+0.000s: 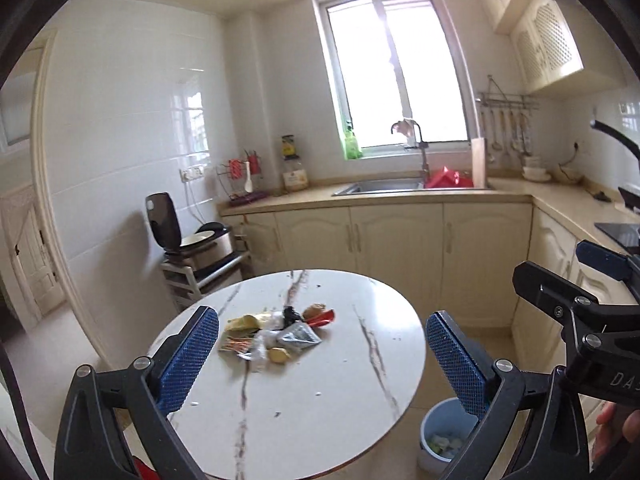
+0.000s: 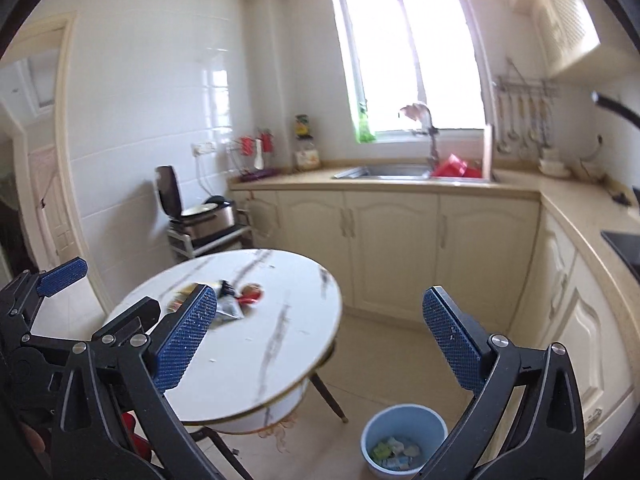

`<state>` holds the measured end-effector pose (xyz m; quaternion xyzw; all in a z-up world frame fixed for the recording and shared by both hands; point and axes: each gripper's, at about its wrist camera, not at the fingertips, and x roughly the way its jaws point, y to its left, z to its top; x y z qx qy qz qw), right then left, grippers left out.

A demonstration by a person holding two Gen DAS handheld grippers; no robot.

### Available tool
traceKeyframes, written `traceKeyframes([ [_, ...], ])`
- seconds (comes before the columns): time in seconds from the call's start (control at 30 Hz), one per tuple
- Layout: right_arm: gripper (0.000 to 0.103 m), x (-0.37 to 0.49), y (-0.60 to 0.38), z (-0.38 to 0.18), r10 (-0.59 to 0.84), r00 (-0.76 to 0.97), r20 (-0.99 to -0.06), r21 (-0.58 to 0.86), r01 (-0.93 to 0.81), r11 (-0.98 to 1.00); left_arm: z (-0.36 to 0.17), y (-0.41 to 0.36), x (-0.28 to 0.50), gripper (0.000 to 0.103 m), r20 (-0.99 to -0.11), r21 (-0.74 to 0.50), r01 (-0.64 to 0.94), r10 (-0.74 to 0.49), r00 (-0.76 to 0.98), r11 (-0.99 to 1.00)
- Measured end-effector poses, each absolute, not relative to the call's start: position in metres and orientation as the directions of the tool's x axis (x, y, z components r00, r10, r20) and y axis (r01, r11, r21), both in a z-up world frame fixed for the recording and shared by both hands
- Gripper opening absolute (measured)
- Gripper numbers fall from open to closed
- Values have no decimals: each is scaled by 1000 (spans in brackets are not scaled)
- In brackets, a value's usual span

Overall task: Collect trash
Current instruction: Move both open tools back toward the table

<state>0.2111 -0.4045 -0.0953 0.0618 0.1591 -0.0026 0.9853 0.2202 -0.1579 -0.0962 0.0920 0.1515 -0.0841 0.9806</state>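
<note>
Left tongs: hanging above the near edge of the round marble-patterned counter, blue pads spread wide and released, gripping nothing. Right tongs: likewise standing released and empty, hovering past the counter's right side, over the floor. Trash pile: lying near the middle of the counter, well apart from both tongs, and consisting of a yellow wrapper, a silver foil packet, a black crumpled piece, a red wrapper, clear plastic scraps and a small tan lump; the pieces are touching or overlapping one another. Blue bin: sitting on the floor just beside the counter's right side, upright, already holding some pale scraps at its bottom. Background: cream cabinets running along the far wall, a steel sink with a red item beside the tap, a window glowing above, and a rice cooker sitting with its lid open on a small cart at left.
</note>
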Motion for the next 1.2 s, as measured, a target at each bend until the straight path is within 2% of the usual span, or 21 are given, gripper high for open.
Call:
traceKeyframes([
  [0.3, 103, 216, -311, -76, 68, 965, -253, 32, -61, 998, -130, -80, 159, 102, -255, 65, 50, -32, 966, 997],
  [0.63, 103, 262, -260, -101, 122, 936, -330, -13, -134, 991, -149, -37, 174, 102, -300, -6, -18, 15, 954, 1000],
  [0.8, 103, 295, -265, -131, 114, 909, -400, -6, -127, 992, -163, -34, 214, 102, -379, -13, -10, 4, 925, 1000],
  [1.03, 103, 350, -277, -179, 98, 852, -514, 14, -106, 994, -195, -30, 286, 102, -547, -61, 9, -41, 836, 998],
  [1.2, 103, 386, -285, -206, 105, 812, -574, 36, -103, 994, -205, -22, 350, 102, -625, -66, 32, -66, 778, 997],
])
